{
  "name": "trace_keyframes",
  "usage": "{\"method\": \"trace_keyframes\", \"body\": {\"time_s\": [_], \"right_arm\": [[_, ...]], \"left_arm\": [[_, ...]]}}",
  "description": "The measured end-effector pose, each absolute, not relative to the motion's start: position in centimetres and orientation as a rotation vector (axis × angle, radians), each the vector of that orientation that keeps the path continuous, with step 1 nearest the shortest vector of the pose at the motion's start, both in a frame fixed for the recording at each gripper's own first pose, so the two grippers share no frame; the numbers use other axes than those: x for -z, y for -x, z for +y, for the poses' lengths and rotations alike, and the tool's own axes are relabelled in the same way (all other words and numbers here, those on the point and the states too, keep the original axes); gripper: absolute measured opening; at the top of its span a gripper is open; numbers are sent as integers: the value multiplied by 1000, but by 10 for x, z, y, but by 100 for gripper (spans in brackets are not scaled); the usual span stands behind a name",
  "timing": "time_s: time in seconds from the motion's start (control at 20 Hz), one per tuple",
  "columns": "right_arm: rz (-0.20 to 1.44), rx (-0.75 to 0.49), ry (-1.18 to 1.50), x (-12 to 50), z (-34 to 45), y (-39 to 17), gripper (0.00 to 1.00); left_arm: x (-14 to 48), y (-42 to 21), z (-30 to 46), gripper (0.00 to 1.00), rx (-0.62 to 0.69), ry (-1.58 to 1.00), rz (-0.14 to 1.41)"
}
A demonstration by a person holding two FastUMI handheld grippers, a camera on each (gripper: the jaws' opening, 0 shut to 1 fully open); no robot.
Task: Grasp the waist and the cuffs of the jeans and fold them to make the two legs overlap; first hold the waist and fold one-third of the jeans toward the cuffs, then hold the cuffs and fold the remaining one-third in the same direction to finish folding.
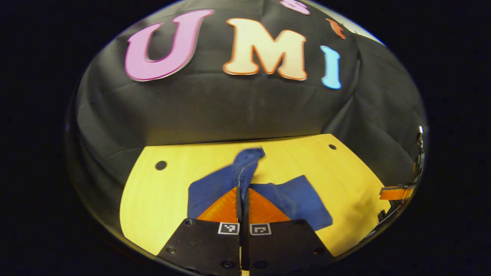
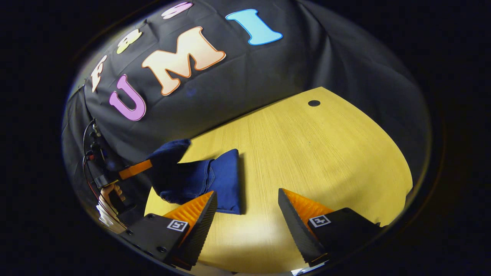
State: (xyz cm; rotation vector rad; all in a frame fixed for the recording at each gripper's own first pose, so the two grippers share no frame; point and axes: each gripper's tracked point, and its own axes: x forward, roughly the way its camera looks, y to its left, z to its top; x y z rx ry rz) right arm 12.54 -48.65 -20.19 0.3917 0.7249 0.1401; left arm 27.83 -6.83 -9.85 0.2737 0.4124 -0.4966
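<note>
A: While your left gripper [image 1: 243, 199] is pinching its two orange fingers [image 1: 220, 209] together on a ridge of the jeans [image 1: 295, 199], you are lifting soft, fairly heavy denim that is sagging away on both sides of the pinch.

B: And where are the jeans lying?

A: In the left gripper view they are sitting at the lower centre of the frame, on the yellow table [image 1: 345, 172], with a peak of cloth rising just above your fingertips. In the right gripper view the jeans [image 2: 215, 180] are bunching at the lower left, already a thick bundle.

B: What is your right gripper doing?

A: Your right gripper [image 2: 245, 207] is standing wide open over bare table, holding nothing, its left finger just beside the bundle's near edge.

B: Where should you be gripping?

A: I judge the cloth limp, not slippery, not fragile. You are best pinching a doubled edge or seam, where the layers are thick, so they are not sliding apart.
</note>
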Motion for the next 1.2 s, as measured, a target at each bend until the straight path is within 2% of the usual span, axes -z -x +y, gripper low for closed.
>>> {"method": "trace_keyframes", "body": {"time_s": [0.3, 0.5, 0.6, 0.65, 0.7, 0.85, 1.0, 1.2], "right_arm": [[702, -143, -425, 201, -502, -109, 98], [687, -120, -431, 200, -515, -100, 98], [664, -101, -434, 195, -521, -98, 98], [653, -97, -445, 192, -523, -97, 98], [646, -94, -456, 190, -524, -96, 98], [642, -79, -448, 191, -532, -92, 98], [635, -93, -442, 186, -529, -94, 98], [642, -125, -409, 186, -521, -93, 98]], "left_arm": [[166, -297, -40, 0, 449, -479, 535], [206, -297, -24, 0, 392, -477, 605], [218, -282, -25, 0, 406, -425, 649], [220, -274, -24, 3, 413, -392, 670], [224, -268, -25, 23, 417, -358, 694], [218, -259, -23, 96, 374, -344, 691], [199, -244, -20, 92, 363, -367, 646], [183, -228, -4, 93, 337, -375, 633]]}}
